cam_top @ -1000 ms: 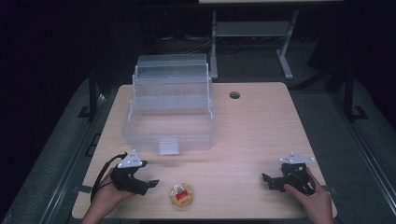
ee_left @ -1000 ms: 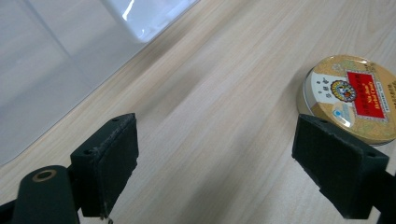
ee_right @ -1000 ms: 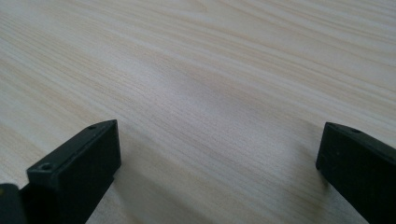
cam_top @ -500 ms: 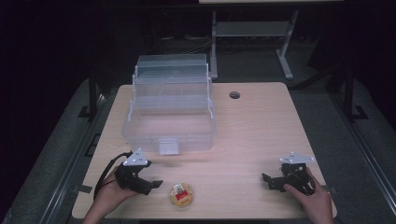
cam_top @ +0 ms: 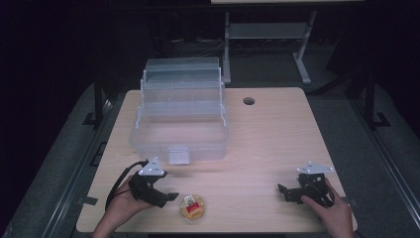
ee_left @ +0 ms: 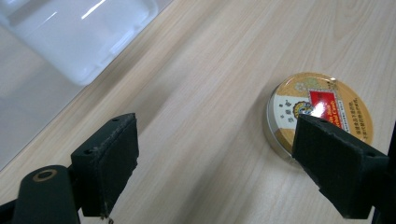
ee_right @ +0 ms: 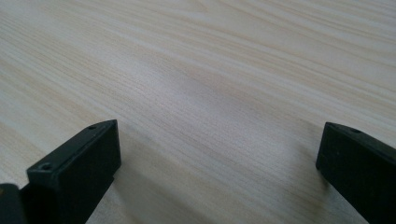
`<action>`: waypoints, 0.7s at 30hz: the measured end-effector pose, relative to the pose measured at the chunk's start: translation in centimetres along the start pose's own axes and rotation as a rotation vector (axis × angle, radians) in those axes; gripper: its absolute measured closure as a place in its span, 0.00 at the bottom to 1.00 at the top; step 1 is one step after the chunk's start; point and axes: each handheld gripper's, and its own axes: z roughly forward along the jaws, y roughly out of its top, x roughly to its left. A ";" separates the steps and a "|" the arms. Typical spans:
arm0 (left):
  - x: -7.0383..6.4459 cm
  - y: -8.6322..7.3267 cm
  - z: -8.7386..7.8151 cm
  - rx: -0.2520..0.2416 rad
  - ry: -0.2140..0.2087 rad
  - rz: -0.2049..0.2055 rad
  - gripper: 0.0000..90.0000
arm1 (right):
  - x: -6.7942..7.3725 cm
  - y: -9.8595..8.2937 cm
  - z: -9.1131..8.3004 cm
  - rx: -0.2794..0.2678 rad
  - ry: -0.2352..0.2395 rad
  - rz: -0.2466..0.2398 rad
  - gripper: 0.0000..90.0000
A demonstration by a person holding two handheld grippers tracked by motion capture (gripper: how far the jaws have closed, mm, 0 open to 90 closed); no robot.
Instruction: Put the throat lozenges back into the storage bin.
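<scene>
- The left gripper (ee_left: 212,163) stood wide open, empty; the round tin (ee_left: 320,114) lay just beyond its right finger (ee_left: 338,170).
- The right gripper (ee_right: 217,170) was open too, holding nothing.
- Closing there could nudge the tin away, since only one finger neared it.

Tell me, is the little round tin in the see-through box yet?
Not yet. The clear box already stands open. The left gripper is open beside the round tin, which lies on the table, not gripped. The right gripper rests open. Grabbing and boxing probably remain.
</scene>
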 end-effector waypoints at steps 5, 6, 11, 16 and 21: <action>-0.4 0.5 0.4 0.009 -0.017 0.013 0.16 | 0.0 0.0 0.0 0.000 0.000 0.000 0.00; -0.5 0.6 0.5 0.011 -0.021 0.016 0.16 | 0.0 0.0 0.0 0.000 0.000 0.000 0.00; -0.9 1.1 1.0 0.021 -0.038 0.028 0.16 | 0.0 0.0 0.0 0.000 0.000 0.000 0.00; -1.3 1.5 1.4 0.029 -0.055 0.039 0.16 | 0.0 0.0 0.0 0.000 0.000 0.000 0.00; -1.9 1.9 1.8 0.037 -0.070 0.048 0.16 | 0.0 0.0 0.0 0.000 0.000 0.000 0.00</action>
